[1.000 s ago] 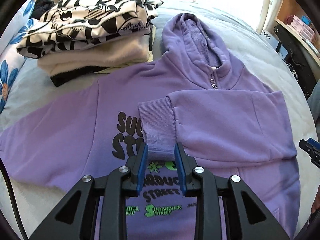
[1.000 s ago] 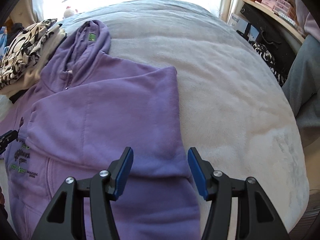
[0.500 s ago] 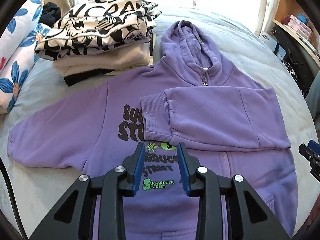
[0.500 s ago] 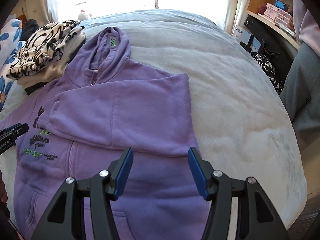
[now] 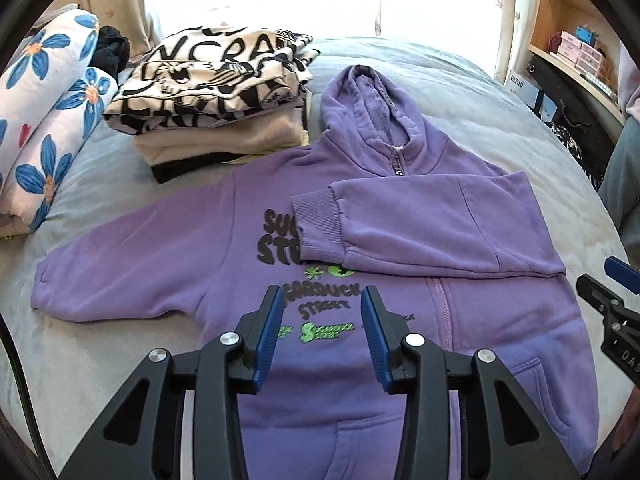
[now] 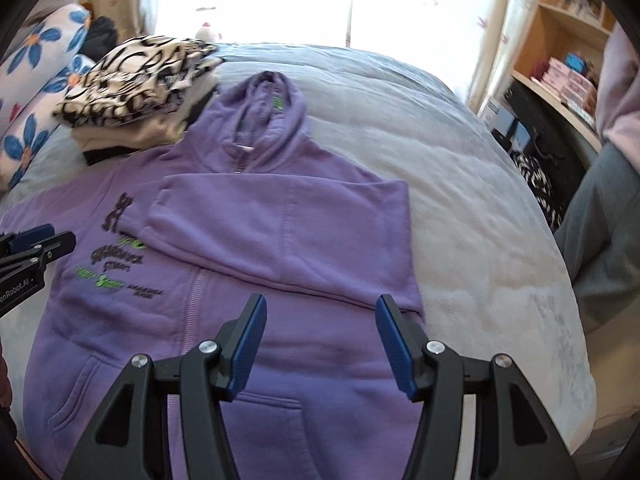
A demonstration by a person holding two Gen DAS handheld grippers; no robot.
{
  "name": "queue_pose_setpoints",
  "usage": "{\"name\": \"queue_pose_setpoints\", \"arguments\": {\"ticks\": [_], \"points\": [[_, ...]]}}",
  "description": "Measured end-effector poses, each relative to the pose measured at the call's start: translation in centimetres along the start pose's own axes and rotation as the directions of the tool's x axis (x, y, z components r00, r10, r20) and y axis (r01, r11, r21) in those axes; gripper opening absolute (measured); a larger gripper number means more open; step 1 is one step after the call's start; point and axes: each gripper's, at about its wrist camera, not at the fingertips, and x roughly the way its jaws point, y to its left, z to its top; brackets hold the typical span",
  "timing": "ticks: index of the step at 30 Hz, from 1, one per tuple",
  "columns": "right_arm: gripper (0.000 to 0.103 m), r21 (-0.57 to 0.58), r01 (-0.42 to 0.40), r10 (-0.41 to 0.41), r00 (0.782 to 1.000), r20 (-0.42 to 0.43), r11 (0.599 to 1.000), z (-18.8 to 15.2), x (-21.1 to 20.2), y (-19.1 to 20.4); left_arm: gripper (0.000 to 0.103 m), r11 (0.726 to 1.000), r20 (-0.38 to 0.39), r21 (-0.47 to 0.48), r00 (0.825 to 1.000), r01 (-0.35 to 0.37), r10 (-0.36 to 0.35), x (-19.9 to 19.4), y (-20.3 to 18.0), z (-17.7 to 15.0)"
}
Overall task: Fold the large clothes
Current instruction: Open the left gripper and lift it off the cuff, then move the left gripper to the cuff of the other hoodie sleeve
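Two words legible—"STREET" twice—on purple hoodie (image 5: pixel 224 240).

purple hoodie (image 6: pixel 280 232) flat, right tool (image 6: pixel 318 338) open above

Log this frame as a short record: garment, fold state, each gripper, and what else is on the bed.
garment: purple zip hoodie, front up on the grey bed
right sleeve: folded across the chest
left sleeve: spread out flat
left gripper: open, empty, above the chest print
right gripper: open, empty, above the lower hoodie
also on bed: stack of folded clothes, floral pillows
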Motion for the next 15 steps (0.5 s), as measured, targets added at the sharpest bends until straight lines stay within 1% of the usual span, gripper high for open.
{"name": "queue_pose_setpoints", "arguments": {"ticks": [8, 15], "points": [[0.057, -0.082, -0.048, 0.049, 0.999, 0.017, 0.995, 0.1, -1.2, 5.3, 0.039, 0.999, 0.009, -0.052, 1.0, -0.016, 0.016, -1.7, 3.7, -1.6], [0.057, -0.151, -0.07, 0.074, 0.997, 0.019, 0.986, 0.4, -1.8, 9.7, 0.039, 0.994, -0.001, -0.106, 0.999, -0.039, 0.039, -1.8, 7.7, -2.9]]}}
